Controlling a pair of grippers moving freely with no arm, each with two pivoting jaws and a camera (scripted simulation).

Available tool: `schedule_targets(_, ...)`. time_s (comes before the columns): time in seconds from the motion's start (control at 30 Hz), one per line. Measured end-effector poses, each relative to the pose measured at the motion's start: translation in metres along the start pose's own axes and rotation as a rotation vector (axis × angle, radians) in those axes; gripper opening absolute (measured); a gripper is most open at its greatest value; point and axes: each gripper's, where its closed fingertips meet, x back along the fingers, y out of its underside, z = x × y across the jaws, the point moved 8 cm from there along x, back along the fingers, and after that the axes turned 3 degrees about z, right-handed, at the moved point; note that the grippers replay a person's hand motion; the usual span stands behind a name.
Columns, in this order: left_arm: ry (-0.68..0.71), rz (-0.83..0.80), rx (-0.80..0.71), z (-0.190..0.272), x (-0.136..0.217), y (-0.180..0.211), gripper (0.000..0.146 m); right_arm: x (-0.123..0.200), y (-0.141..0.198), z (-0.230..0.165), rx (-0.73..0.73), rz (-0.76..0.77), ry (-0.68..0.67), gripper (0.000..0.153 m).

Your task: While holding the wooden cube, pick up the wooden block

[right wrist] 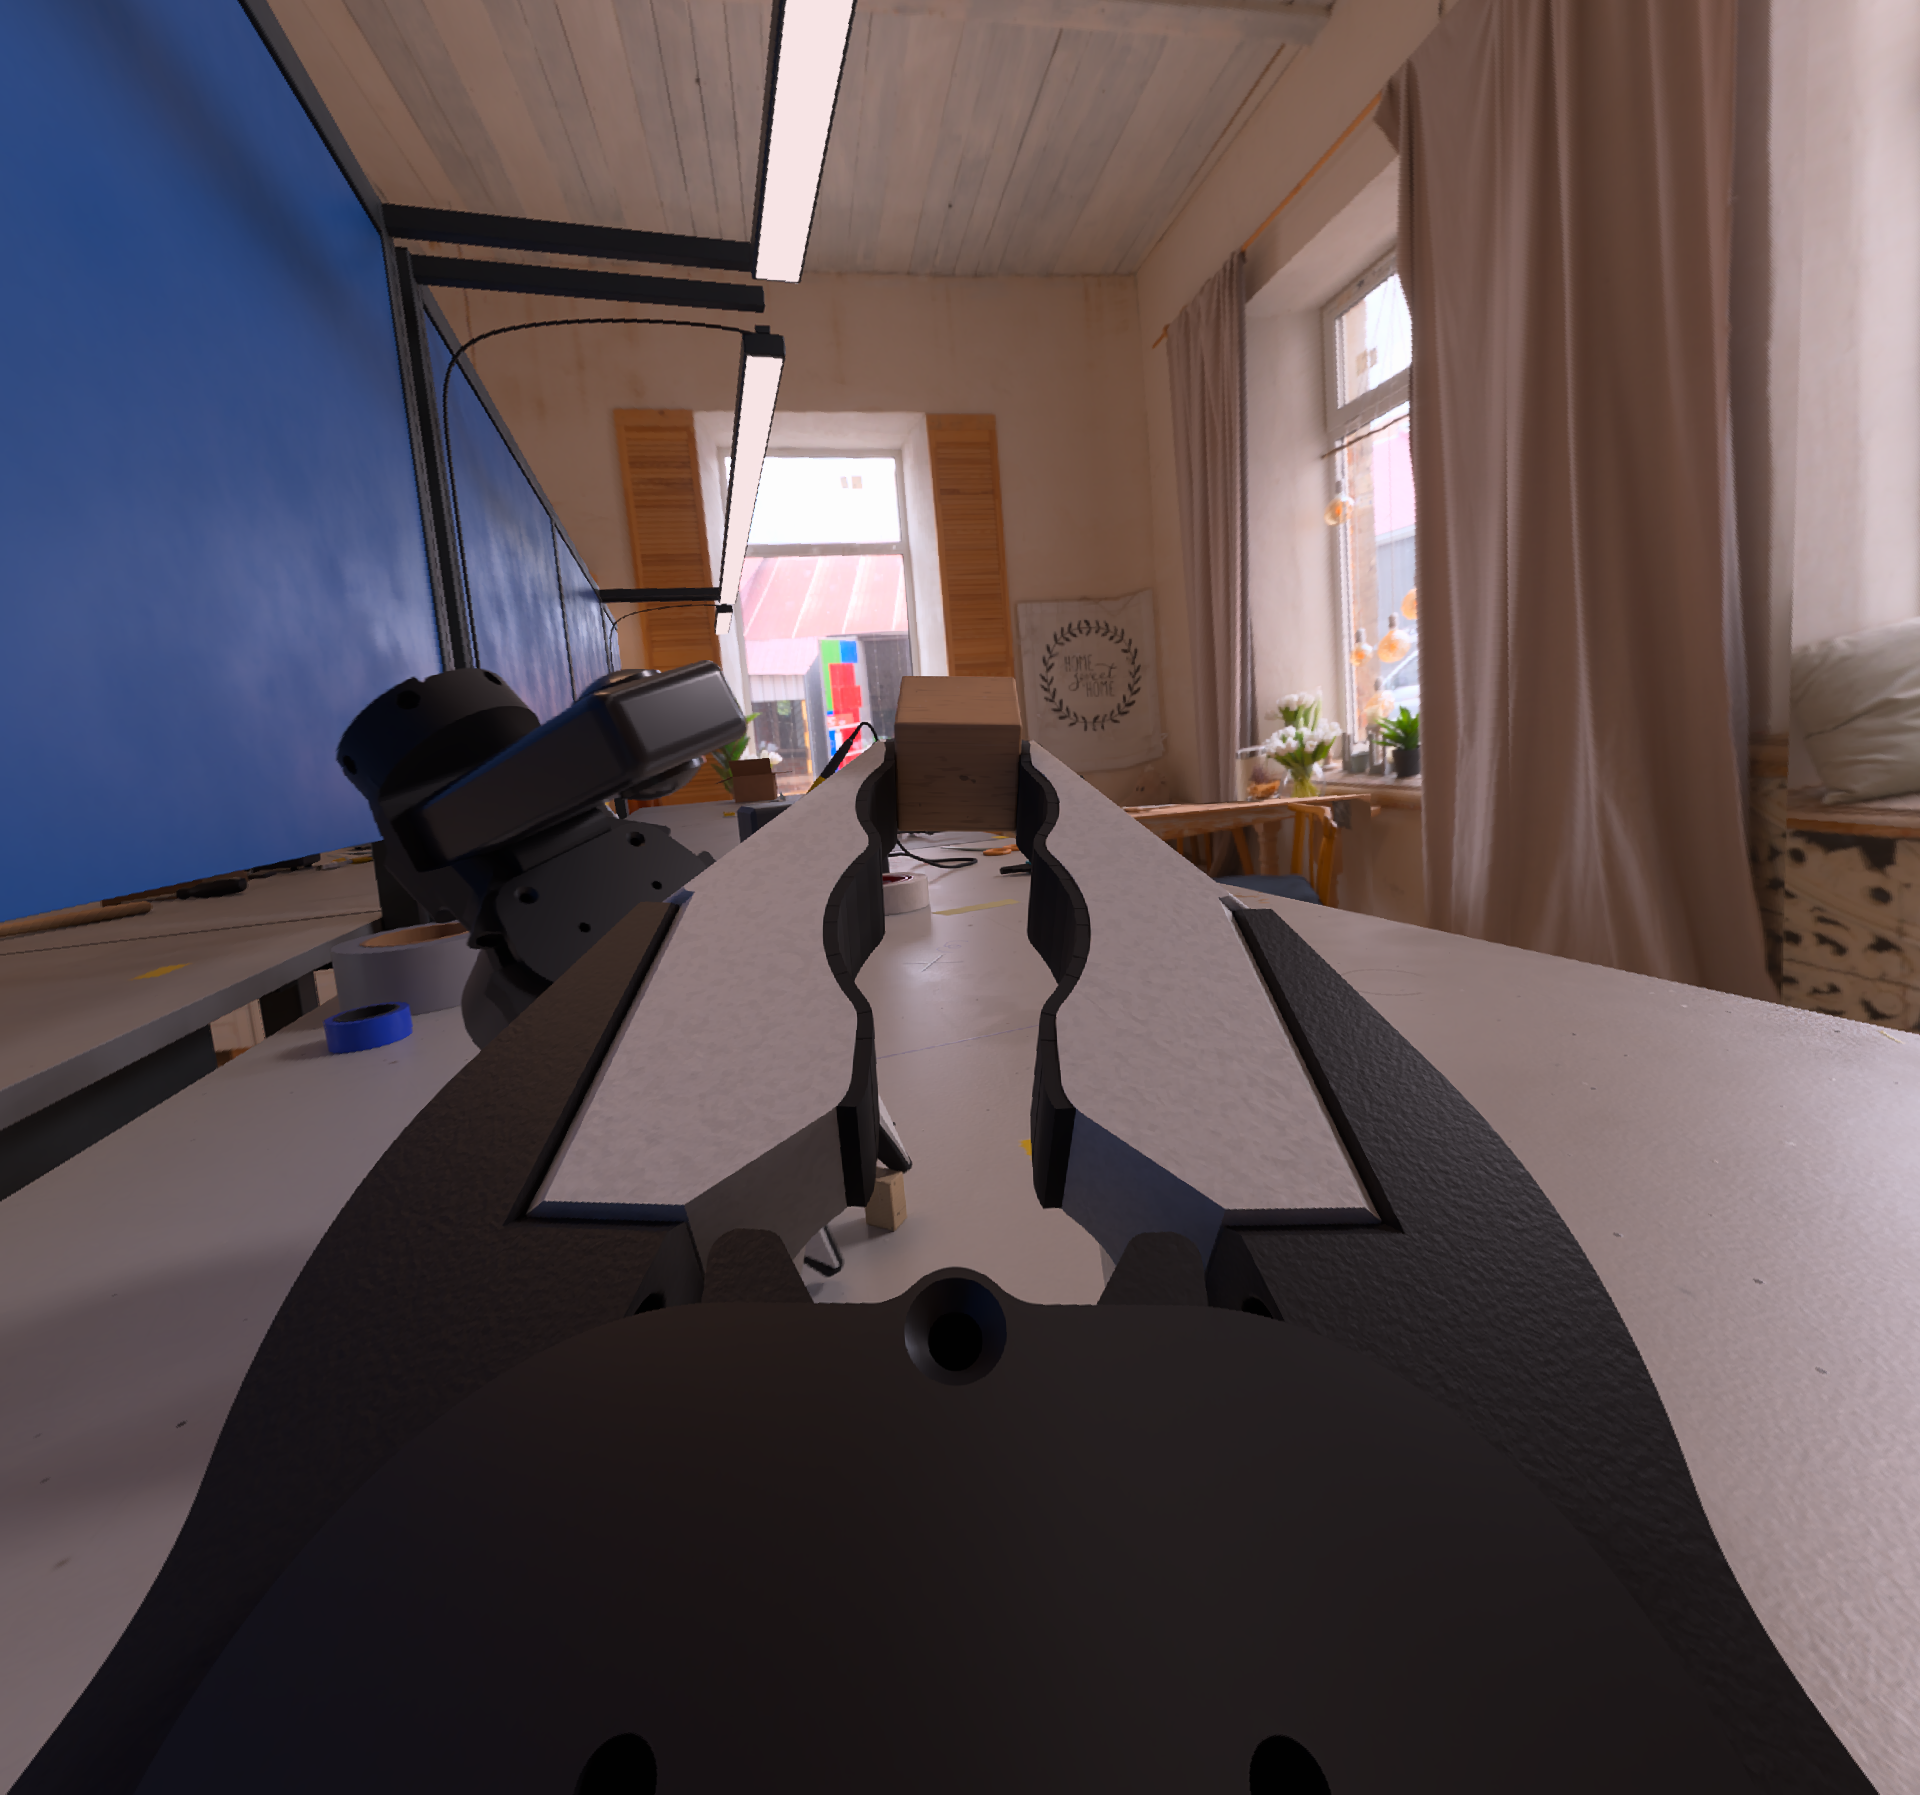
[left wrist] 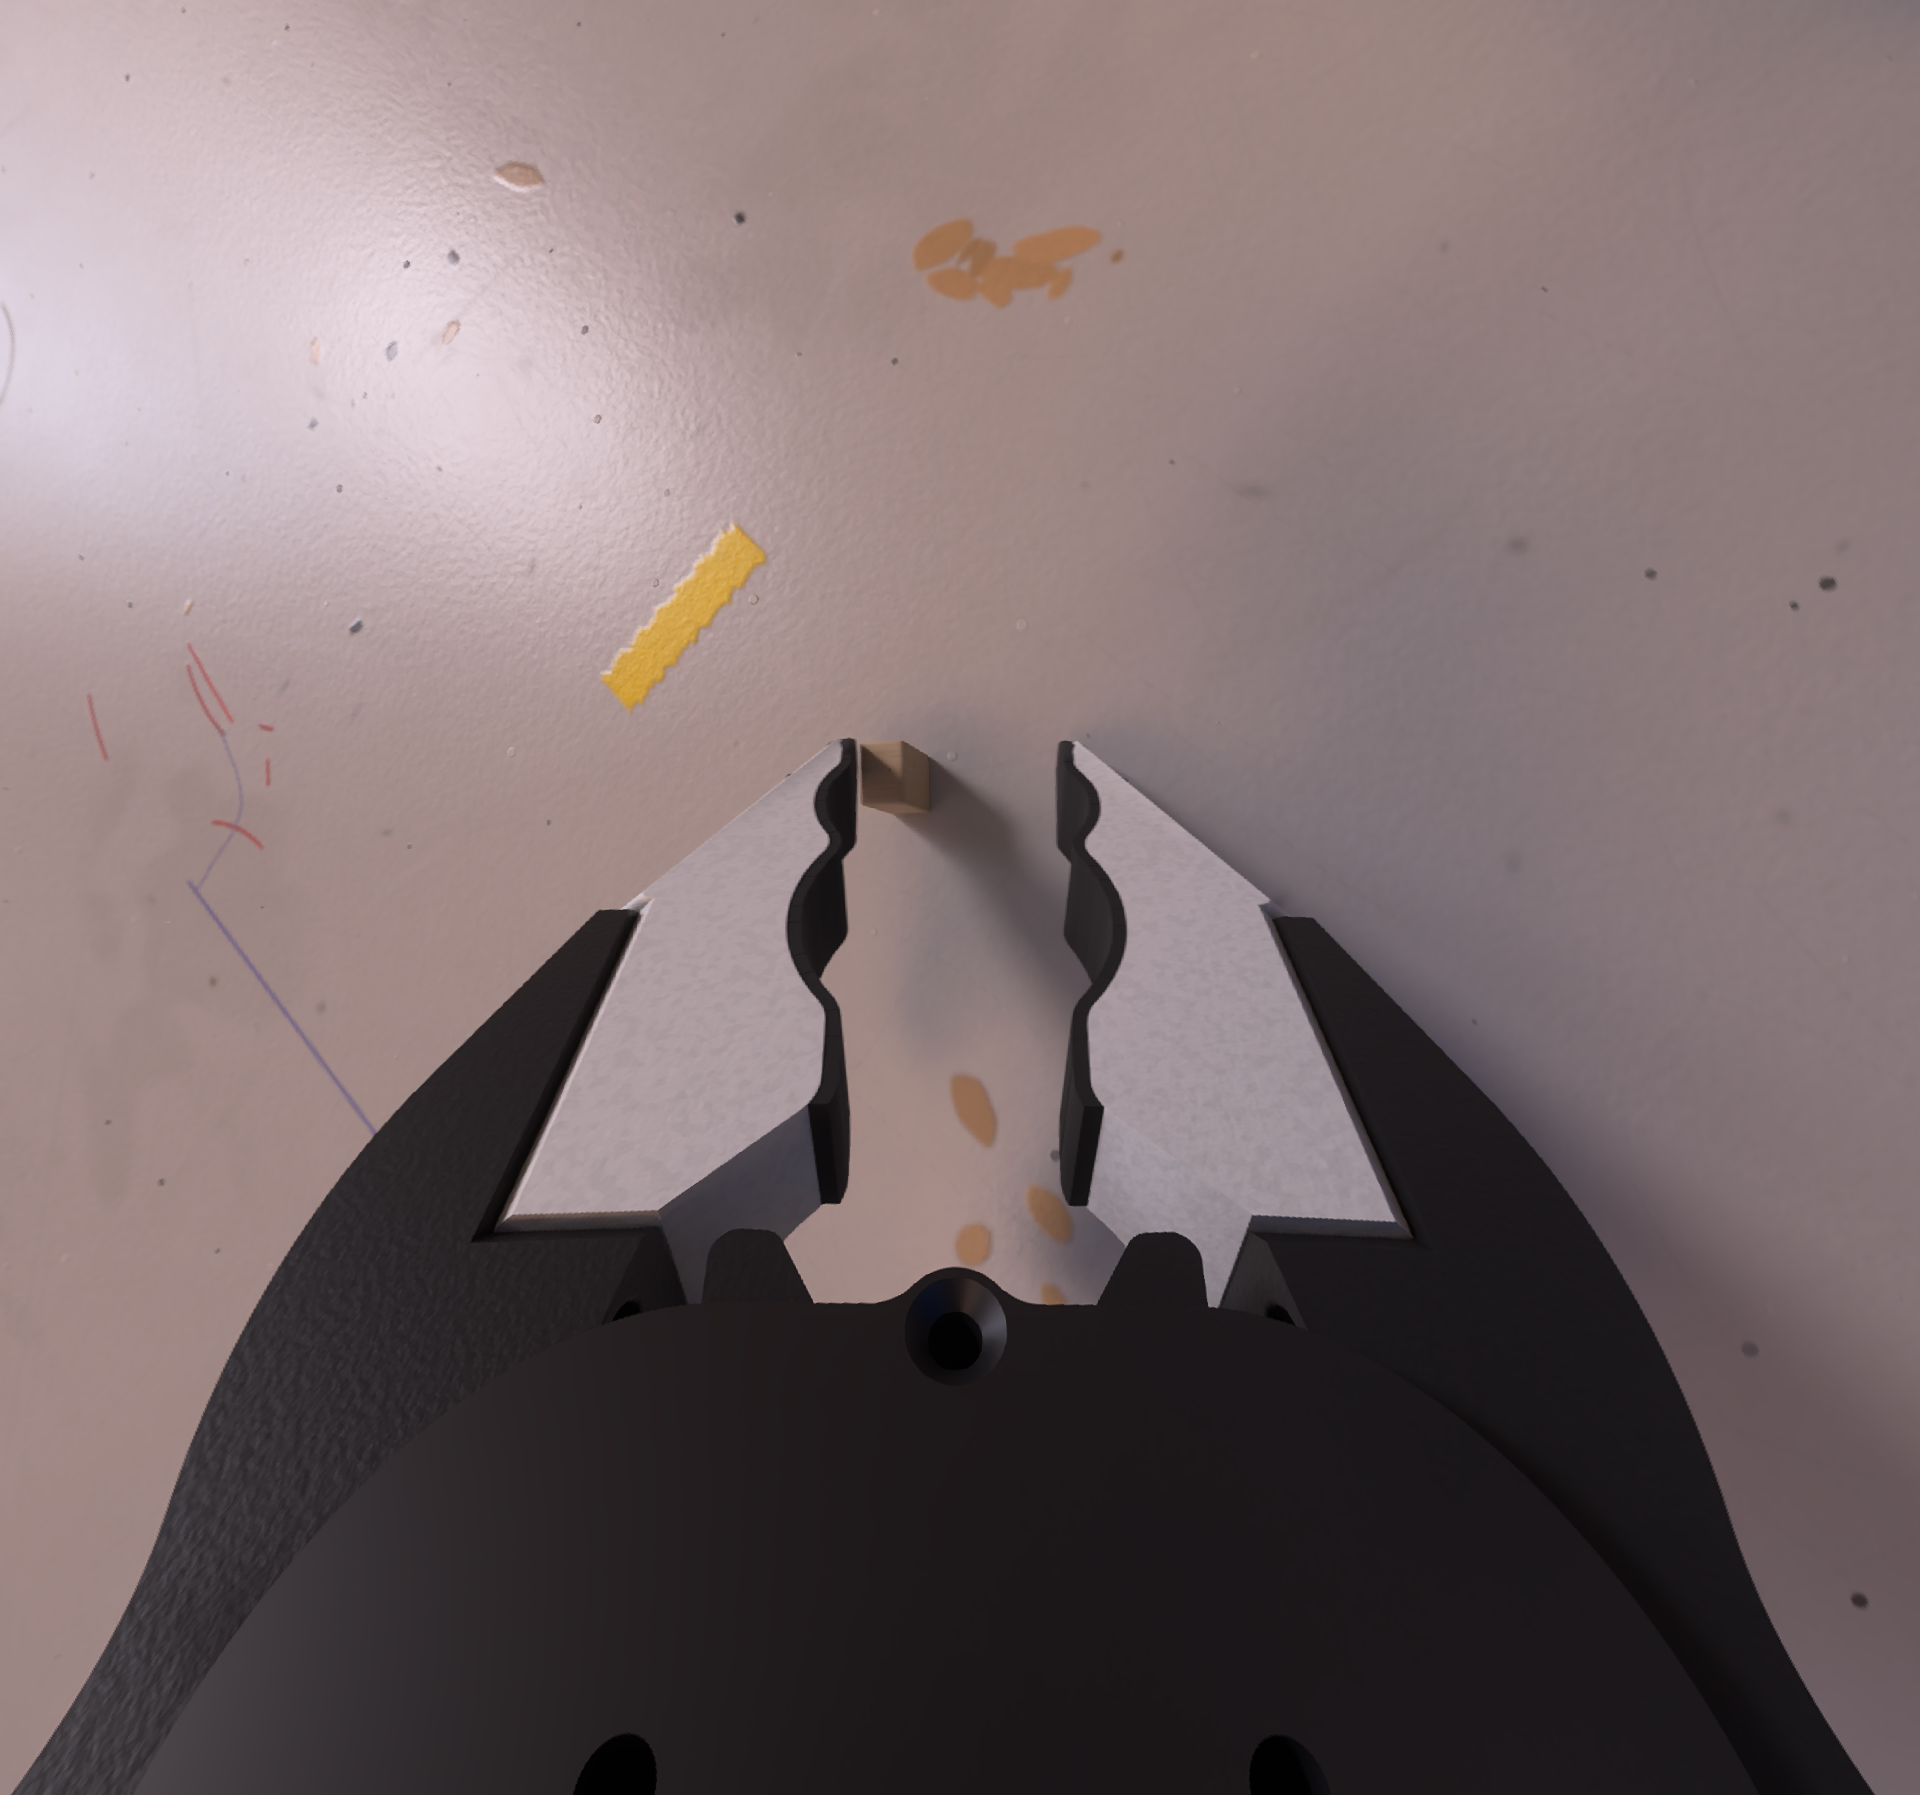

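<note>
1. Cube part looks done; right gripper [right wrist: 956,769] is clamped on the wooden cube [right wrist: 956,753] at its fingertips, held up above the table [right wrist: 1558,1070], pointing down the room.
2. Block part isn't done; the small wooden block [left wrist: 894,777] sits on the table, right beside the left finger's tip, not centred in the gap.
3. Left gripper [left wrist: 956,774] is open fairly wide, nothing in it, pointing down at the table; yellow tape strip [left wrist: 686,615] lies off to the left, clear of the block.
4. From the right wrist view you can see the left gripper's body leaning over the table and the block sitting low between the right fingers' bases.
5. What's left, I reckon: nudge left so the block sits mid-gap, drop, squeeze, lift; all without the right one letting go.
</note>
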Motion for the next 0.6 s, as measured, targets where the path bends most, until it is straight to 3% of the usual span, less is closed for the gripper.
schedule_targets(0.2,0.023,0.044,0.127,-0.015,-0.004,0.005,0.012,0.0,0.0,0.0,-0.002,0.001,-0.002,0.021)
schedule_targets(0.47,0.164,0.101,0.181,-0.024,-0.006,0.016,0.008,0.0,-0.001,-0.001,0.004,0.006,-0.012,0.021)
schedule_targets(0.6,0.368,0.177,0.334,-0.029,0.005,0.016,0.009,0.001,-0.002,-0.002,0.0,0.017,-0.032,0.021)
